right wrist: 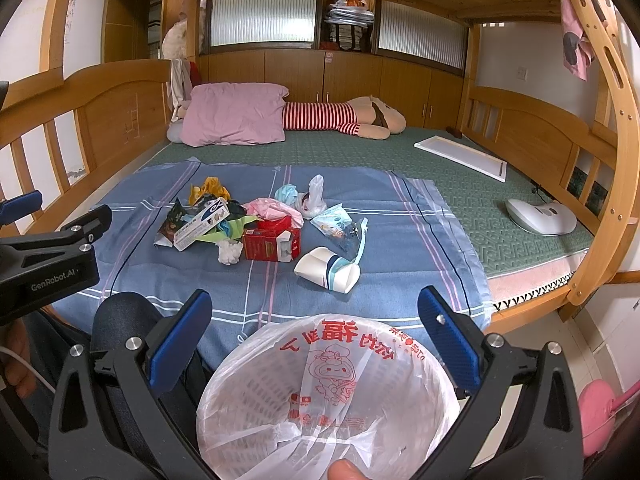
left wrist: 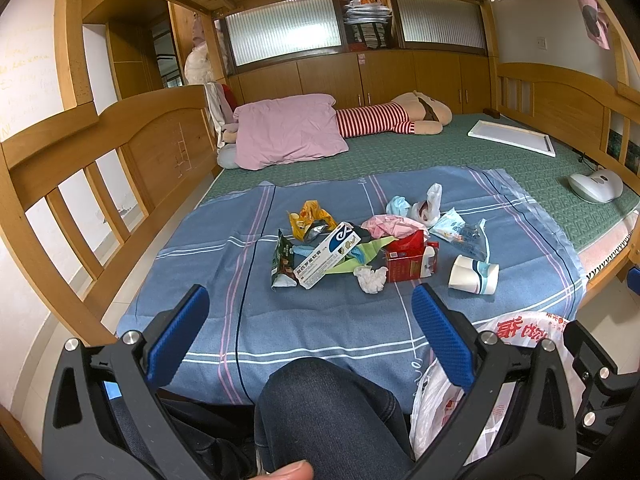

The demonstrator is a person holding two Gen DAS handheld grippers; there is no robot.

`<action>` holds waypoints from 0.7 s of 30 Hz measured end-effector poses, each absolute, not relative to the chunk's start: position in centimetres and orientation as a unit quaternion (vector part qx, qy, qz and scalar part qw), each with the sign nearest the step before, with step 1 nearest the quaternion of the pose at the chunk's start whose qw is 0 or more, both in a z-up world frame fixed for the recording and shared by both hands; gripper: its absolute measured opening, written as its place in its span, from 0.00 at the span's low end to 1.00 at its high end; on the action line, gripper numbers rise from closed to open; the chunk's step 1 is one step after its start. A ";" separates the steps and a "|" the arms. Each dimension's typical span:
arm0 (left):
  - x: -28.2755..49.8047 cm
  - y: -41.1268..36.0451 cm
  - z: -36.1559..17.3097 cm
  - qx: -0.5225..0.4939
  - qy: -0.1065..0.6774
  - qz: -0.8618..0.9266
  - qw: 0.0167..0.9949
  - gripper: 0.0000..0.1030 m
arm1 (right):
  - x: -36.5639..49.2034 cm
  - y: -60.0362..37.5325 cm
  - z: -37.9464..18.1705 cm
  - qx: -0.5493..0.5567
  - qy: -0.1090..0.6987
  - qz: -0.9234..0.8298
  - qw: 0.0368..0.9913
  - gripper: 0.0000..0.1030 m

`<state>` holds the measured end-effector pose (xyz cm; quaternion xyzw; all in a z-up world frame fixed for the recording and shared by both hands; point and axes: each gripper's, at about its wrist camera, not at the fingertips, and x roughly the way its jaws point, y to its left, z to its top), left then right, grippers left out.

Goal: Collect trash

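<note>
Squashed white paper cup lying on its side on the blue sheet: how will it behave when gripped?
The squashed white paper cup is already creased flat at its mouth, so it probably crumples further under the pads instead of resisting. It looks empty and light, so a nudge likely slides it across the blue checked sheet. Flattened, it seems unlikely to roll.

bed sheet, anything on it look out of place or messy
Yes. A heap of litter sits mid blue sheet: a torn-open red carton, a crushed paper cup on its side, a crumpled tissue and wrappers. The lined bin holds none yet.
</note>
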<state>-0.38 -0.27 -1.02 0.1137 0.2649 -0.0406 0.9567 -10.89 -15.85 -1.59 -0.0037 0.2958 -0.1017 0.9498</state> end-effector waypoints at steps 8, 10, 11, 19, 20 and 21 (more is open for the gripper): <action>-0.2 -0.2 -1.0 0.114 0.265 -0.041 0.957 0.97 | -10.9 -15.8 -1.7 -0.004 0.297 -0.102 0.950 0.97; -0.3 -0.2 -1.0 0.113 0.266 -0.040 0.957 0.97 | -11.0 -15.8 -1.7 -0.004 0.297 -0.102 0.949 0.97; -0.2 -0.2 -0.9 0.113 0.266 -0.041 0.957 0.97 | -10.9 -15.8 -1.7 -0.004 0.297 -0.102 0.950 0.97; -0.4 -0.4 -1.2 0.114 0.267 -0.041 0.956 0.97 | -10.7 -15.8 -1.4 -0.003 0.297 -0.101 0.949 0.97; -0.5 -0.4 -1.3 0.114 0.267 -0.041 0.956 0.97 | -10.7 -15.8 -1.6 -0.003 0.297 -0.101 0.949 0.97; -0.5 -0.5 -1.5 0.114 0.267 -0.041 0.956 0.97 | -10.8 -15.8 -1.9 -0.003 0.297 -0.101 0.949 0.97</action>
